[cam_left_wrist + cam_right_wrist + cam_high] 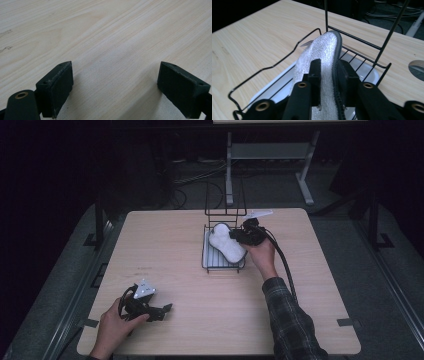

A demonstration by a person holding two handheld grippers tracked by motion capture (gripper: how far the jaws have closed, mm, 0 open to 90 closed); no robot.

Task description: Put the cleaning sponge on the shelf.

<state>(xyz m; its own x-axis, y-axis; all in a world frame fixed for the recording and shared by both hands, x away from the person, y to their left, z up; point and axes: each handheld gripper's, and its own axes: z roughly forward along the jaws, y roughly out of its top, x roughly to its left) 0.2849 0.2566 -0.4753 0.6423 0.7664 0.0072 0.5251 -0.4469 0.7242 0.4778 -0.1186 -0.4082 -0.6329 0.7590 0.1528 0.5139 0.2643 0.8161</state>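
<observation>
A white peanut-shaped sponge with a dark stitched rim leans in a black wire rack at the table's middle back. My right gripper reaches in from the rack's right side. In the right gripper view its jaws lie against both faces of the sponge, which stands on edge above the rack's white tray. My left gripper rests near the front left of the table. Its jaws stand wide apart, with bare wood between them.
The rack has a tall wire back and a low wire rim. The wooden table has open room to the left of the rack and across the front. Beyond the far edge stands a desk frame with cables on a dark floor.
</observation>
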